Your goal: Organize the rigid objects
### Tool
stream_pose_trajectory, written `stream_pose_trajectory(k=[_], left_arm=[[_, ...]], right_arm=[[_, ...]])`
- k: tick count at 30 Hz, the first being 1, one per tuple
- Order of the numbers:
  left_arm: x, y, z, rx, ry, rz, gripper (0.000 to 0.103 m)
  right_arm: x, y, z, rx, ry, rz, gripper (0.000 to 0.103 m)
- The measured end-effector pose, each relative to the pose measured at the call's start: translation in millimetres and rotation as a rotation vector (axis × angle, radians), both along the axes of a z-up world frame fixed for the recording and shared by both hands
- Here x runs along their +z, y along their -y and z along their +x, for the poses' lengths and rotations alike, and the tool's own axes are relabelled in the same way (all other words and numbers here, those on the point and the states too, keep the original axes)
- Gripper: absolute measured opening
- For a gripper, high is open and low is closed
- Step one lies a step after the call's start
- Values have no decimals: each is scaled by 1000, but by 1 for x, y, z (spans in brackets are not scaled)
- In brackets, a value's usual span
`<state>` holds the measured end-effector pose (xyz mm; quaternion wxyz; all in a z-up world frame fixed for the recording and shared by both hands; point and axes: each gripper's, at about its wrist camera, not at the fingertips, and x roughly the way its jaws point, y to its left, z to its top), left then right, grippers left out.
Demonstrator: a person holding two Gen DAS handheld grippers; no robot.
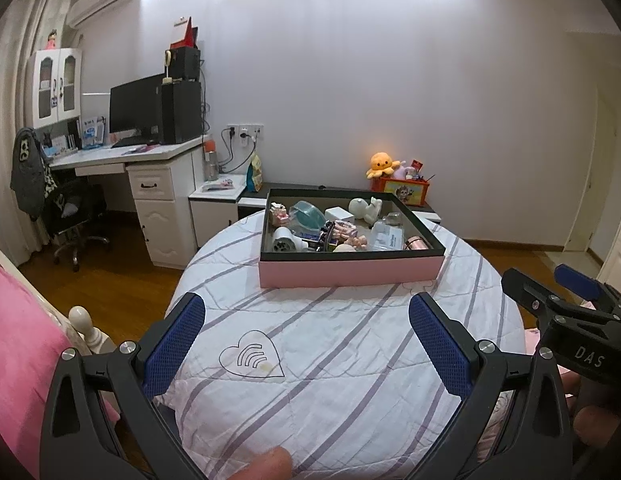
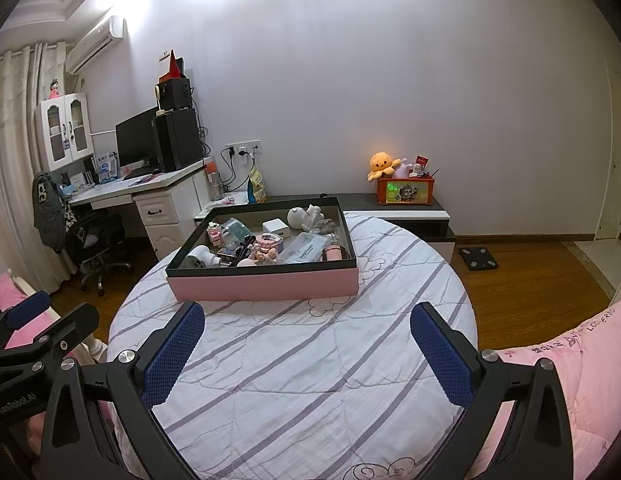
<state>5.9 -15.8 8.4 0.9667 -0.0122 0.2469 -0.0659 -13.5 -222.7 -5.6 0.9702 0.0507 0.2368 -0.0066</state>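
The left gripper (image 1: 306, 344) stands wide, its blue pads (image 1: 174, 344) far apart with nothing between them, hovering over the near part of the striped quilt (image 1: 350, 380). The right gripper (image 2: 306, 348) is just as wide and just as empty, held beside it at much the same height; each one shows at the edge of the other's view. A fingertip (image 1: 270, 464) of the person shows at the bottom of the left view.

Farther out on the quilt, well apart from both grippers, sits the shallow pink box (image 1: 350, 272) with a dark rim. The rigid objects lie inside it in a loose jumble: a small white hair dryer (image 1: 284, 238) at the near left corner, a teal tape dispenser (image 1: 310, 212) behind it, a white figurine (image 1: 364, 208) toward the far right, a clear flat case (image 1: 386, 236) and a pink cylinder (image 1: 416, 244) at the near right. No loose item shows on the quilt around the box.

This fits two stages alike: the items gathered into the box as the end of the tidying, or a mixed boxful waiting to be sorted. The pictures do not settle which. Any reach into the box would call for a long forward travel and a careful pick among closely crowded pieces.
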Motion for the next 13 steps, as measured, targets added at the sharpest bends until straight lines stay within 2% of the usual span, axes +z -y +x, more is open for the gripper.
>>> stream_pose_trajectory(k=[13], left_arm=[[-2, 2, -2, -7, 25, -2, 103]], right_arm=[[-2, 0, 1, 4, -6, 0, 103]])
